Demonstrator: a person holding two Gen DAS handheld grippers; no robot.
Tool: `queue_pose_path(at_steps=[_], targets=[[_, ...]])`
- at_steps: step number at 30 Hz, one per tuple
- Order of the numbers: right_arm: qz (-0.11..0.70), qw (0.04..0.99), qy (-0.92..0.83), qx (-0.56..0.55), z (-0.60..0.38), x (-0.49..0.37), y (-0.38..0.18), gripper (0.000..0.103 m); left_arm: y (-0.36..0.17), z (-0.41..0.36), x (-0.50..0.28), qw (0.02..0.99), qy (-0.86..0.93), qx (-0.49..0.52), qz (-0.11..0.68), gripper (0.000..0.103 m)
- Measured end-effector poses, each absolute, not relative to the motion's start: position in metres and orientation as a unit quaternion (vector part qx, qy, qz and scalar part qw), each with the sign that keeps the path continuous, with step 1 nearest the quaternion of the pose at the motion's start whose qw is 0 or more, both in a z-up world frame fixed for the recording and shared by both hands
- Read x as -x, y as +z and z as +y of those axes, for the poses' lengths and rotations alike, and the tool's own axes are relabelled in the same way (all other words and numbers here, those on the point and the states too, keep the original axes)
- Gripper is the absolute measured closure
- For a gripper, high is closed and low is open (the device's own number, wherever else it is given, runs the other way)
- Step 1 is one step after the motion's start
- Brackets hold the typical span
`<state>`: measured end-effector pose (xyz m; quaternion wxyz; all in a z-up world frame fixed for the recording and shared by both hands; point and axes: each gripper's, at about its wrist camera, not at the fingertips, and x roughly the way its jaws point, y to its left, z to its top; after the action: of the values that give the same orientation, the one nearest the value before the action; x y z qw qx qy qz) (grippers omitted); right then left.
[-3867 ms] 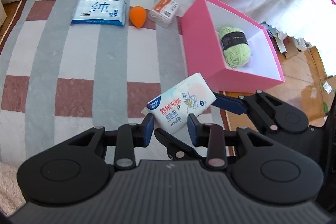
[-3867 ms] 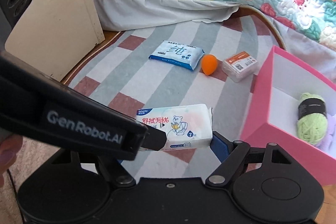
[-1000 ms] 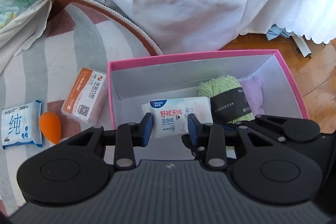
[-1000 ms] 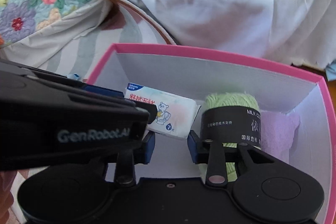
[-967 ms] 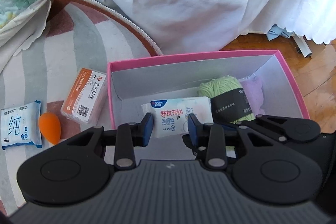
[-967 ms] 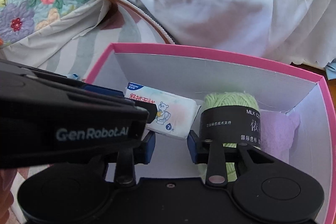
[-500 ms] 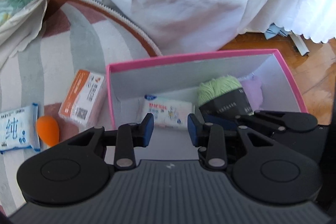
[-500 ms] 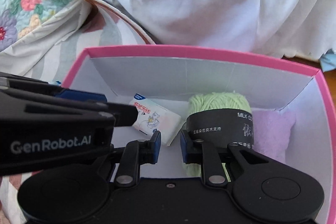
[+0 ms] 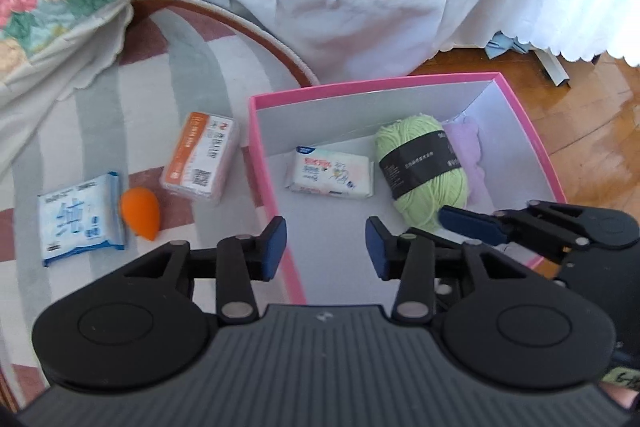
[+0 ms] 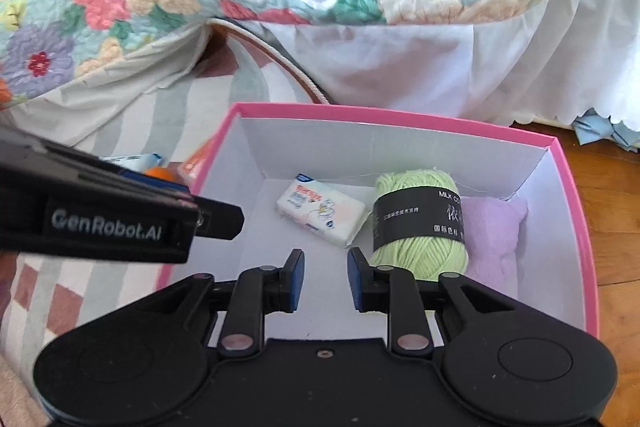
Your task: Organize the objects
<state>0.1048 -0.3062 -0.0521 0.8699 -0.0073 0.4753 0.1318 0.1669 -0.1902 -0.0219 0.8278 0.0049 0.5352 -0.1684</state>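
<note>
Left claw (image 9: 326,247) opening, empty; right claw (image 10: 325,281) narrow, empty; only left cam shows orange sponge (image 9: 141,213).

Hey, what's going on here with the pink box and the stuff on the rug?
A person is tidying small items into the pink box with two handheld grippers. The wet wipes pack lies inside, beside the green yarn ball and a lilac plush item. The left gripper, jaws just opening, and the right gripper, nearly shut, hold nothing. On the rug lie a blue tissue pack, an orange makeup sponge and an orange-labelled box.

Black gripper (image 9: 326,247), blue pads (image 9: 274,247)
</note>
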Motion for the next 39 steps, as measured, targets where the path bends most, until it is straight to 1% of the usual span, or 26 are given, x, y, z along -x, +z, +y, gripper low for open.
queue_pose_path(at_steps=[5, 6, 7, 9, 14, 15, 16, 17, 20, 21, 23, 27, 29, 32, 34, 39], targets=[[0.462, 0.878, 0.124, 0.013, -0.306, -0.084, -0.033, 0.069, -0.013, -0.175, -0.152, 0.823, -0.164, -0.019, 0.544, 0.053], [0.458, 0.881, 0.119, 0.013, -0.306, -0.08, -0.03, 0.065, -0.011, -0.172, -0.149, 0.822, -0.163, -0.019, 0.545, 0.051], [0.455, 0.883, 0.112, 0.014, -0.305, -0.075, -0.026, 0.057, -0.008, -0.169, -0.146, 0.823, -0.163, -0.018, 0.544, 0.05], [0.448, 0.887, 0.108, 0.018, -0.304, -0.066, -0.019, 0.048, -0.003, -0.162, -0.14, 0.824, -0.163, -0.015, 0.542, 0.048], [0.443, 0.891, 0.1, 0.017, -0.302, -0.05, -0.007, 0.045, 0.009, -0.149, -0.121, 0.828, -0.16, -0.019, 0.537, 0.045], [0.443, 0.891, 0.099, 0.018, -0.301, -0.048, -0.005, 0.043, 0.011, -0.146, -0.118, 0.828, -0.16, -0.016, 0.536, 0.044], [0.443, 0.891, 0.097, 0.02, -0.3, -0.045, -0.003, 0.036, 0.013, -0.143, -0.114, 0.829, -0.16, -0.014, 0.535, 0.043], [0.442, 0.892, 0.094, 0.023, -0.298, -0.043, -0.001, 0.033, 0.015, -0.14, -0.11, 0.831, -0.16, -0.013, 0.533, 0.042], [0.44, 0.893, 0.092, 0.03, -0.293, -0.035, 0.005, 0.027, 0.021, -0.134, -0.101, 0.836, -0.152, -0.015, 0.526, 0.039], [0.441, 0.892, 0.091, 0.031, -0.292, -0.033, 0.006, 0.023, 0.023, -0.131, -0.098, 0.838, -0.151, -0.017, 0.525, 0.037], [0.447, 0.89, 0.088, 0.032, -0.289, -0.029, 0.009, 0.022, 0.025, -0.126, -0.093, 0.837, -0.152, -0.013, 0.526, 0.035], [0.454, 0.886, 0.087, 0.032, -0.282, -0.023, 0.013, 0.015, 0.03, -0.114, -0.081, 0.842, -0.144, -0.015, 0.519, 0.032], [0.457, 0.884, 0.088, 0.034, -0.278, -0.02, 0.014, 0.015, 0.032, -0.11, -0.076, 0.847, -0.137, -0.025, 0.513, 0.028], [0.464, 0.88, 0.091, 0.036, -0.272, -0.018, 0.015, 0.014, 0.033, -0.104, -0.07, 0.848, -0.133, -0.028, 0.512, 0.028], [0.47, 0.876, 0.1, 0.032, -0.269, -0.017, 0.017, 0.009, 0.035, -0.098, -0.067, 0.849, -0.127, -0.017, 0.512, 0.027], [0.472, 0.873, 0.118, 0.033, -0.257, -0.011, 0.021, 0.007, 0.04, -0.085, -0.061, 0.853, -0.119, -0.006, 0.508, 0.022]])
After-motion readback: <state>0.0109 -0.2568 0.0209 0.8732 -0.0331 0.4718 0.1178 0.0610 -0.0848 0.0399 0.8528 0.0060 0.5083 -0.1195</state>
